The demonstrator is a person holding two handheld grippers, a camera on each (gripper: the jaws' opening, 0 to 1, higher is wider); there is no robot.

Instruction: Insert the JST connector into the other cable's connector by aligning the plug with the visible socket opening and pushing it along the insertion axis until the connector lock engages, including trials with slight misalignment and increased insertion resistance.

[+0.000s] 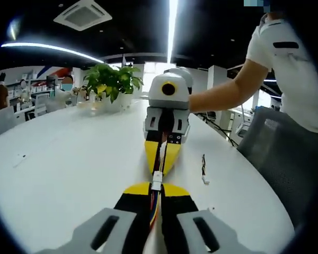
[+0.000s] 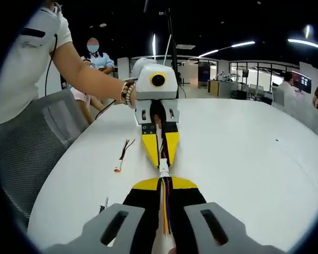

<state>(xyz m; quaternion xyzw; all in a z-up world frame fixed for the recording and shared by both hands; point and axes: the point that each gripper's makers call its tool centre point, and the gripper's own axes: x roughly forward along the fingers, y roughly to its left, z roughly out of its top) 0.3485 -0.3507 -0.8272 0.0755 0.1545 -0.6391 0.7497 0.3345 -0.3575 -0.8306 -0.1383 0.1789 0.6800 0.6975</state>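
Two grippers meet nose to nose above a white surface (image 1: 69,159), each holding one cable. In the left gripper view, the left gripper (image 1: 156,191) rises from the bottom with its yellow-tipped black jaws clenched on a bundle of coloured wires (image 1: 155,206); the white JST connector (image 1: 157,180) sits just beyond the jaw tips, on the centre line. Facing it, the right gripper (image 1: 162,159) points its yellow jaws down toward that same connector, pinching a dark cable (image 1: 160,151) that runs between them.

In the right gripper view the arrangement mirrors: the right gripper (image 2: 165,186) has its jaws closed on red, yellow and purple wires (image 2: 165,211), and the white connector (image 2: 164,168) lies directly ahead of the tips, touching the tips of the left gripper (image 2: 161,153). Whether plug and socket are fully seated cannot be told; they appear as one small white block between the two pairs of jaws.

One spare cable (image 1: 203,170) lies on the surface beside the grippers, seen again in the right gripper view (image 2: 122,154), well apart from the jaws. A second small wire piece (image 2: 105,205) lies nearer that view's bottom edge. One potted plant (image 1: 112,82) stands far along the surface. One person's arm (image 1: 222,92) reaches to the right gripper; a grey chair (image 2: 32,153) stands at the surface's edge.
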